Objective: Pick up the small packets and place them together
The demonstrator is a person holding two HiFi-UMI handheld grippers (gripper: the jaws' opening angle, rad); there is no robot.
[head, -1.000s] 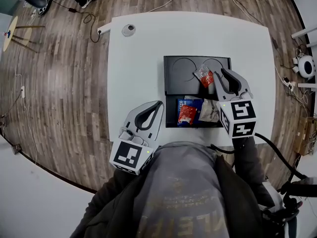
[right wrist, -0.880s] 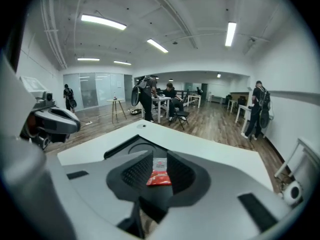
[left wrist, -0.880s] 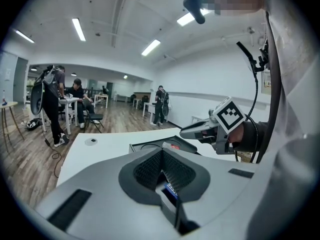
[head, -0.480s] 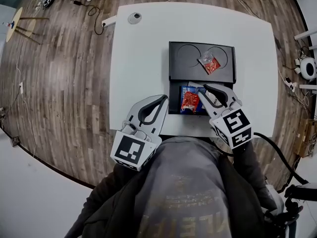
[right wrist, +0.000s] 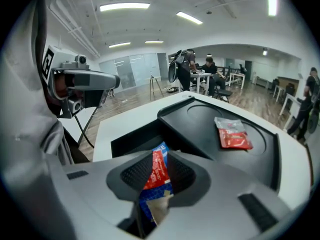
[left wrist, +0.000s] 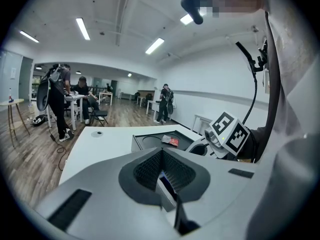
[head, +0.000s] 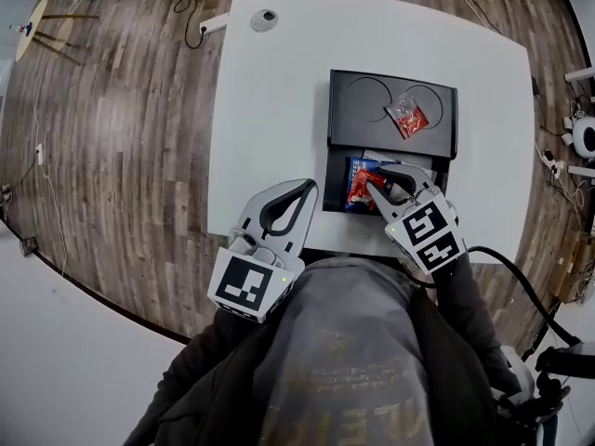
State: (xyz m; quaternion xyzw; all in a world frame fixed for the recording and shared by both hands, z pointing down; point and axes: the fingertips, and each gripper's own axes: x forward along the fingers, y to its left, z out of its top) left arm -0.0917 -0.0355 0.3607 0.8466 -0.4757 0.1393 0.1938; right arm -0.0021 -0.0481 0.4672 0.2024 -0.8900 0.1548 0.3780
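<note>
Two red packets lie well apart: one (head: 409, 117) on the tray (head: 346, 137) top, the other (right wrist: 157, 170) in the lower bin, between my right gripper's (right wrist: 161, 159) unclenched jaws. Closing could also pinch the blue packet (right wrist: 150, 200) (directly beneath). My left gripper (head: 305, 188) is clamped shut, empty. I cannot see the bin floor.

A tray (head: 339, 110) sits on the surface (head: 270, 110), toward its right side. The far part of the tray has two round dips, and one packet (head: 409, 119) lies in the right dip. The near part is a lower box with a pile of packets (head: 356, 186) in it. The right gripper (head: 374, 182) is over that pile. The left gripper (head: 305, 190) is left of the tray, at the near edge. A round thing (head: 265, 15) sits near the far left corner.
</note>
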